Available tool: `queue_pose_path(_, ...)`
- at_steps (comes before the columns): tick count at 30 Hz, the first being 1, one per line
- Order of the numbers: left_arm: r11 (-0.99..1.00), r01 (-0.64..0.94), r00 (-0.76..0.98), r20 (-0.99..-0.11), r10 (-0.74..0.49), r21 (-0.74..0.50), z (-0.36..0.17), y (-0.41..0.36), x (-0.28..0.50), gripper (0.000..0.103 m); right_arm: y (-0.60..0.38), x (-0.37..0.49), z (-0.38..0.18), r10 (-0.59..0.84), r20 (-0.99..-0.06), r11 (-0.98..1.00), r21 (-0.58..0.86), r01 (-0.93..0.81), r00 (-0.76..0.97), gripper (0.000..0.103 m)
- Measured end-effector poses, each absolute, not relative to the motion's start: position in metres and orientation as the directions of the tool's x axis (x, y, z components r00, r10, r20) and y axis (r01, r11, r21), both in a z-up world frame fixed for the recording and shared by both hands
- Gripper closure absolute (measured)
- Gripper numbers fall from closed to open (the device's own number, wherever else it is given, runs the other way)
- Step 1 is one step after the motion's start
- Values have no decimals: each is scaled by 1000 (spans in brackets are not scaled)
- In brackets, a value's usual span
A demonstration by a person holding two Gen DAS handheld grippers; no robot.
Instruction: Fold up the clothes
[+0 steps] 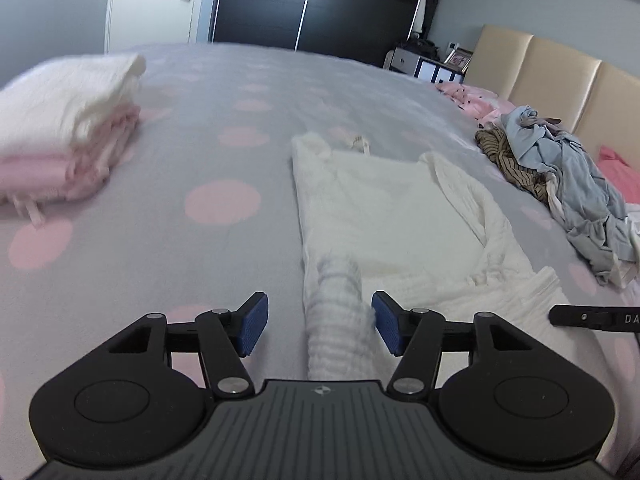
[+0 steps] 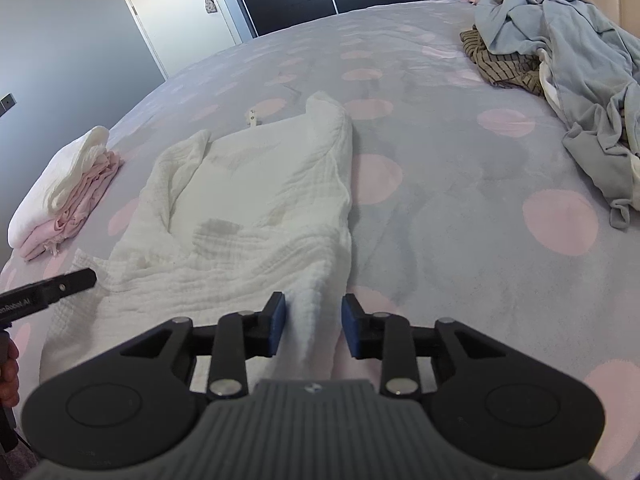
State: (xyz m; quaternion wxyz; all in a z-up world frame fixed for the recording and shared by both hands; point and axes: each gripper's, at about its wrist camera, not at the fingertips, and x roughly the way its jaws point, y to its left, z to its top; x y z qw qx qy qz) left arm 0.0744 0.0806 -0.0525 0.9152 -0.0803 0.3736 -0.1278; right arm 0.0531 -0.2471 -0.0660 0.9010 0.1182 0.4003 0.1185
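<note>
A white crinkled garment (image 1: 384, 216) lies spread on the grey bed cover with pink dots, also in the right wrist view (image 2: 256, 200). My left gripper (image 1: 320, 328) is open, and the garment's near left edge rises in a fold between its blue pads (image 1: 254, 328). My right gripper (image 2: 313, 326) is open too, with the garment's near right edge standing between its pads (image 2: 278, 322). Neither pair of pads presses the cloth. Each gripper's tip shows in the other's view (image 1: 592, 316) (image 2: 52, 286).
A folded stack of white and pink clothes (image 1: 60, 128) (image 2: 64, 196) sits on the left of the bed. A pile of unfolded blue, striped and pink clothes (image 1: 560, 184) (image 2: 560, 56) lies on the right by the beige headboard (image 1: 560, 80). A dark wardrobe (image 1: 320, 4) stands beyond.
</note>
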Motion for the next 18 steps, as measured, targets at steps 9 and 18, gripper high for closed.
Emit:
queue_pose_path(9, 909, 155, 612, -685, -396, -387, -74, 86, 78, 46, -256, 59, -85, 362, -716, 910, 411, -59, 596, 56)
queue_pose_path(18, 903, 207, 584, -693, -423, -377, -69, 74, 75, 87, -254, 55, -75, 387, -705, 903, 419, -91, 595, 86)
